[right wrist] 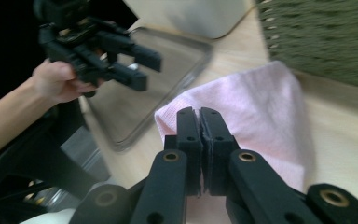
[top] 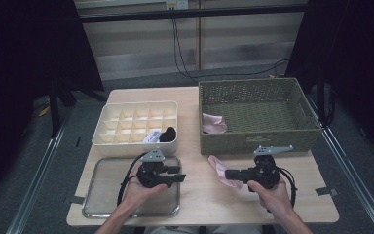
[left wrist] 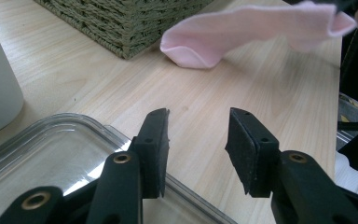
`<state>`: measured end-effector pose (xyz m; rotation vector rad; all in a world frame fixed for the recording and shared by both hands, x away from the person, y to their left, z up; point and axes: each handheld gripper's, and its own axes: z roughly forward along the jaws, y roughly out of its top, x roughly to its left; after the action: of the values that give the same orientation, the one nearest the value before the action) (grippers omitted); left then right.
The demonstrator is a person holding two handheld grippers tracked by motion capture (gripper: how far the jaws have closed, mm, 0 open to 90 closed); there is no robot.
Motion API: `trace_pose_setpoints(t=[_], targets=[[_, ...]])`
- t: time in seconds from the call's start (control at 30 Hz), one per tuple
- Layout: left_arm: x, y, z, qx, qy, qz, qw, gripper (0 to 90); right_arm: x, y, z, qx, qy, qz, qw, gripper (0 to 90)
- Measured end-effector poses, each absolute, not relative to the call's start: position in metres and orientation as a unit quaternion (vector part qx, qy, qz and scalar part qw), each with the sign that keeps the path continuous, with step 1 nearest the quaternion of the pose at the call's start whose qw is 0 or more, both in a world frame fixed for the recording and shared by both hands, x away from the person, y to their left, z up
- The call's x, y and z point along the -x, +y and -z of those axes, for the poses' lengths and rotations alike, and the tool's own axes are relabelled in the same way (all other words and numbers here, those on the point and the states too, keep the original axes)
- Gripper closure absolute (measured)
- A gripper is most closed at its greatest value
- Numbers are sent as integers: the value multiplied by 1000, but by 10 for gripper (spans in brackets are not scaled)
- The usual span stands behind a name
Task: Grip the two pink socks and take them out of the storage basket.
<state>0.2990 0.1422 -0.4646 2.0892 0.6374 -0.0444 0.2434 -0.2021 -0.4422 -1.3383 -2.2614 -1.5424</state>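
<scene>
Worktop (top: 199,200): pale wood, carrying everything listed below.

Wicker basket (top: 258,136): olive green, rectangular, at the far right of the worktop. A pink cloth (top: 213,123) lies in its near left corner.

Metal tray (top: 102,195): shallow, shiny, at the near left edge, bare inside.

Divided box (top: 107,141): cream, many small compartments, just beyond the tray. A black item (top: 168,134) and a white item (top: 152,136) sit in compartments of its near right corner.

Left gripper (top: 179,178): held in the left hand (top: 139,190) over the tray's right part, pointing right. Jaws stand apart with nothing between them.

Right gripper (top: 229,174): held in the right hand (top: 268,190) near the front of the basket, pointing left. Jaws clamped together on the edge of the pink sock.

Pink sock (top: 221,170): between the two grippers, just in front of the basket's near left corner. One end is pinched and raised by the right gripper; the other end droops to the worktop.
</scene>
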Motion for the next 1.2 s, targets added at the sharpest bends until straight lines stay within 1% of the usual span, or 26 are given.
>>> trace_pose_setpoints(t=[0.17, 0.3, 0.47, 0.6, 0.73, 0.83, 0.9, 0.97, 1.1, 1.13, 1.2], targets=[[-299, 140, 464, -847, 259, 22, 464, 582, -238, -186, 428, 415, -736, 531, 63, 874], [-299, 136, 465, -847, 255, 29, 465, 571, -241, -181, 419, 418, -719, 550, 74, 873], [-300, 128, 466, -851, 249, 33, 461, 605, -249, -188, 436, 453, -716, 526, 69, 873], [-299, 122, 464, -854, 241, 37, 461, 614, -253, -198, 450, 478, -718, 502, 62, 873], [-298, 112, 465, -854, 234, 45, 462, 663, -261, -213, 459, 501, -714, 486, 50, 871], [-297, 101, 470, -857, 234, 52, 456, 683, -265, -222, 465, 519, -707, 478, 50, 870], [-296, 93, 473, -857, 233, 62, 455, 687, -268, -226, 471, 529, -708, 465, 51, 863], [-293, 84, 473, -863, 217, 70, 451, 682, -272, -231, 478, 540, -708, 450, 60, 859], [-288, 74, 476, -871, 201, 76, 442, 664, -276, -239, 483, 548, -709, 441, 45, 840], [-287, 72, 476, -871, 201, 78, 442, 662, -277, -241, 482, 548, -710, 440, 43, 819], [-285, 70, 477, -872, 196, 79, 442, 662, -276, -245, 479, 548, -713, 436, 25, 807]])
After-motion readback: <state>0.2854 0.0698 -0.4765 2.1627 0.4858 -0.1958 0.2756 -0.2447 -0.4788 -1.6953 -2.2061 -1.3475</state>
